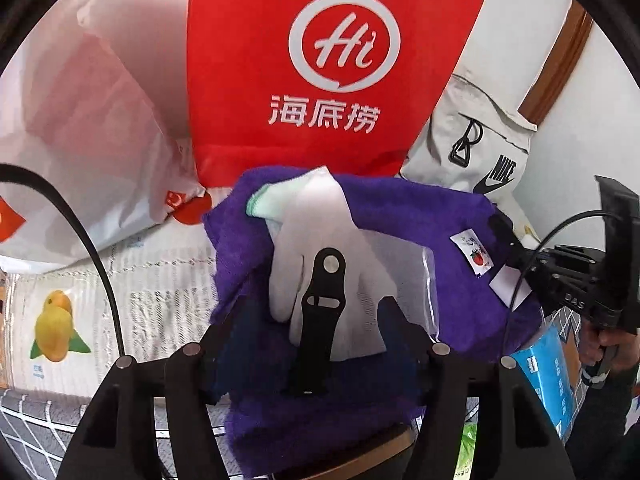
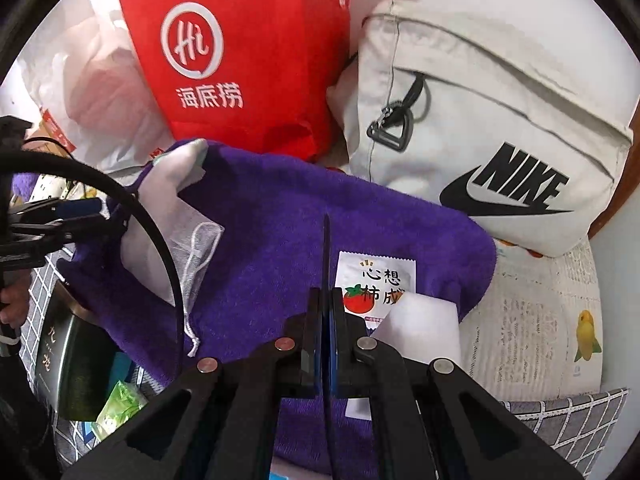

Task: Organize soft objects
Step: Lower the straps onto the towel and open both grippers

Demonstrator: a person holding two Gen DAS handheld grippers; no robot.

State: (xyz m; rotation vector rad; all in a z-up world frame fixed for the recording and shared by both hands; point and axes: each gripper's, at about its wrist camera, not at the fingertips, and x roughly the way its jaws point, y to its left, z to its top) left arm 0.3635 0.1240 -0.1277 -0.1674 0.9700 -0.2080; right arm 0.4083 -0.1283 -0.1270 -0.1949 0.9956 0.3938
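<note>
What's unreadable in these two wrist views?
- Left view: lower part of the black watch strap runs behind the left gripper's frame.
- Right view: white tomato-print packet partly covered by the shut fingers.
- Both: whatever lies under the purple fleece towel.
- Right view: dark box's label too small.

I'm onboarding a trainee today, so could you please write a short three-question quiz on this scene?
1. True or false: the right gripper has its jaws wide apart.
2. What lies on the white glove? A) a black strap B) a spoon C) a pen
3. Fill in: the glove rests on a ___ towel.

Key:
1. False; they are shut.
2. A, the black strap.
3. Purple.
</note>
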